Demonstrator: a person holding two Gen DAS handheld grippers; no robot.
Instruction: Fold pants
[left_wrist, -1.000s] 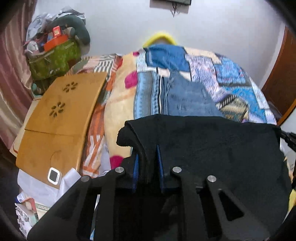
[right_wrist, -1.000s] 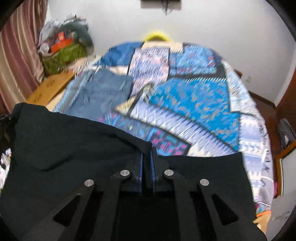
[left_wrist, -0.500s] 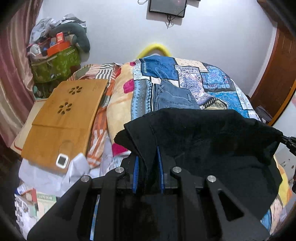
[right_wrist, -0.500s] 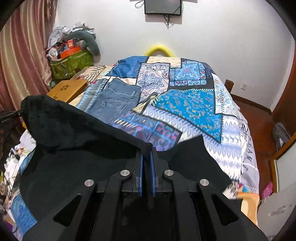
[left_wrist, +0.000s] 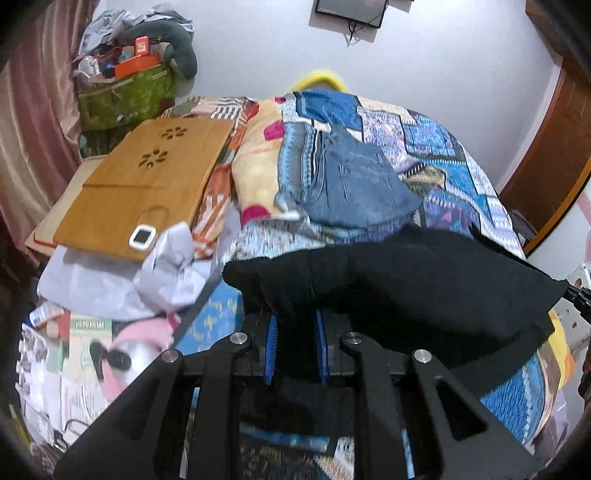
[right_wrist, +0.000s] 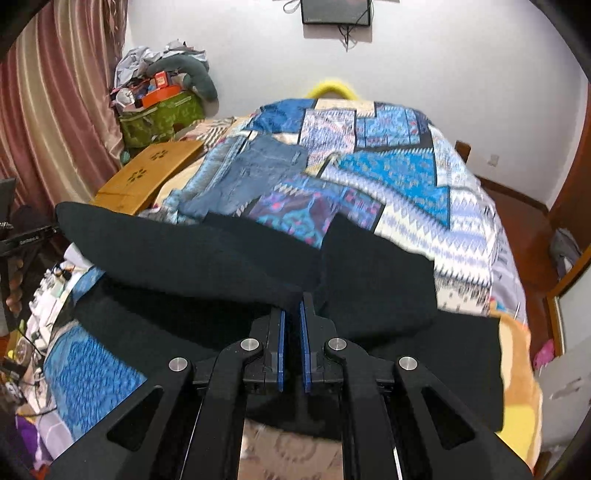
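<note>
black fabric pants (left_wrist: 424, 288) held up over the near end of the bed, one edge in each gripper
left gripper (left_wrist: 295, 347) clamped on a bunched fold of the pants; right gripper (right_wrist: 291, 332) pinched tight on a thin edge; cloth sags between them, lower part draped on the blue patchwork bedspread (right_wrist: 406, 173); folded blue denim jeans (left_wrist: 354, 184) lie flat farther up the bed, apart from the pants; tan wooden lap board (left_wrist: 147, 177) left of the bed, green bag (left_wrist: 125, 96) of clutter behind it
</note>
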